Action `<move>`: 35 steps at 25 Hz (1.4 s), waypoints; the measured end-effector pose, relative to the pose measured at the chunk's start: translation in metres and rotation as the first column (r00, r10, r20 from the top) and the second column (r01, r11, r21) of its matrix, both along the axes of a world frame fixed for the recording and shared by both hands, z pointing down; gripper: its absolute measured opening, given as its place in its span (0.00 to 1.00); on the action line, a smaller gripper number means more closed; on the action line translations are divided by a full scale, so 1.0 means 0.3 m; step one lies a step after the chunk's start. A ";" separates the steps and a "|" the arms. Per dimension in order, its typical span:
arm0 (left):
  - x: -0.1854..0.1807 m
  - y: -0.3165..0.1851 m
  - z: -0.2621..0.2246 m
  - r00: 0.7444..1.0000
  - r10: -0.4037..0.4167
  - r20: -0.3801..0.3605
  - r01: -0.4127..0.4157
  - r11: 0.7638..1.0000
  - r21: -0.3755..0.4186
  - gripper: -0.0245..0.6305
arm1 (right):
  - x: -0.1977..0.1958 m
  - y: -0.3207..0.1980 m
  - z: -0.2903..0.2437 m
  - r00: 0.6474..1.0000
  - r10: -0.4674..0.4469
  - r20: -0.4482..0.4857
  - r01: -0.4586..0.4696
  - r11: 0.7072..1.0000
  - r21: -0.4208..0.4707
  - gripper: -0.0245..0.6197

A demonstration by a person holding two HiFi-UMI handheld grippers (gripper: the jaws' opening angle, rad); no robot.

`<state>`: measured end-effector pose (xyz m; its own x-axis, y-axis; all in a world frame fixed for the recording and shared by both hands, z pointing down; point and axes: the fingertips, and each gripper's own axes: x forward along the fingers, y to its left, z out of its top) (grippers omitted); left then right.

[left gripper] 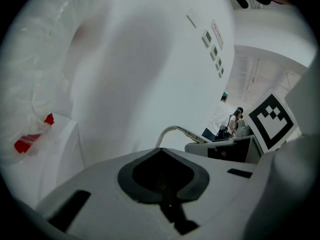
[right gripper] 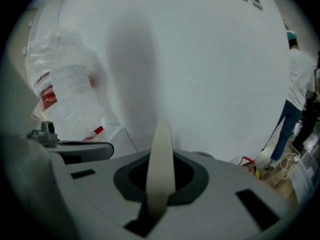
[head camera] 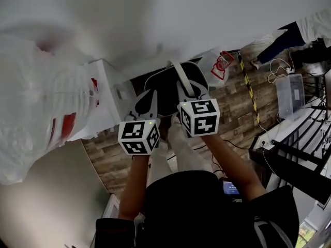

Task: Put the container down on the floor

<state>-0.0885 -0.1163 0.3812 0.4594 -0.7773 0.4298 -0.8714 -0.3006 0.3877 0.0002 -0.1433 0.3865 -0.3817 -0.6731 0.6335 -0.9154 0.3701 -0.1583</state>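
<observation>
dark container sits dead centre in the head view, oval, with a pale rim and a pale strap handle arching over it. inside it's just black, contents can't be made out. it's up against the foot of the white wall, with a white box on its left and a small white bag with red print on its right. whether its base meets the floor, can't tell.

right gripper is at the handle, and in its own view the jaws are clamped tight on that pale strap, which runs straight up through the slot. left gripper is at the container's near-left rim. in its view the jaws are drawn together with only a dark seam between them, and what that seam pinches, if anything, can't be read.

big crinkled white plastic sack with red marks fills the left side. the floor is wood plank, with a yellow-and-black tape strip across it. further right there's a clear plastic tub, loose white cables and dark rails. a person stands by the wall at far right.
</observation>
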 end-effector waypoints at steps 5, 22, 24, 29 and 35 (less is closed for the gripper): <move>0.008 -0.002 0.086 1.000 0.002 -0.001 -0.002 0.999 -0.034 0.06 | 0.009 -0.004 0.091 1.000 0.002 -0.012 -0.003 0.999 -0.039 0.09; 0.033 0.068 0.402 1.000 -0.024 0.018 0.027 0.984 -0.174 0.06 | 0.068 0.031 0.427 0.995 -0.028 -0.094 0.011 0.984 -0.176 0.09; 0.035 0.082 0.437 0.999 -0.025 0.023 0.029 0.981 -0.190 0.06 | 0.073 0.039 0.464 0.995 -0.032 -0.098 0.012 0.981 -0.193 0.09; 0.034 0.106 0.523 0.999 -0.017 0.040 0.026 0.975 -0.220 0.06 | 0.082 0.060 0.563 0.995 -0.031 -0.099 0.008 0.972 -0.233 0.09; 0.015 0.129 0.628 0.999 -0.026 0.042 0.036 0.963 -0.265 0.06 | 0.080 0.092 0.672 0.994 -0.035 -0.106 0.004 0.960 -0.280 0.09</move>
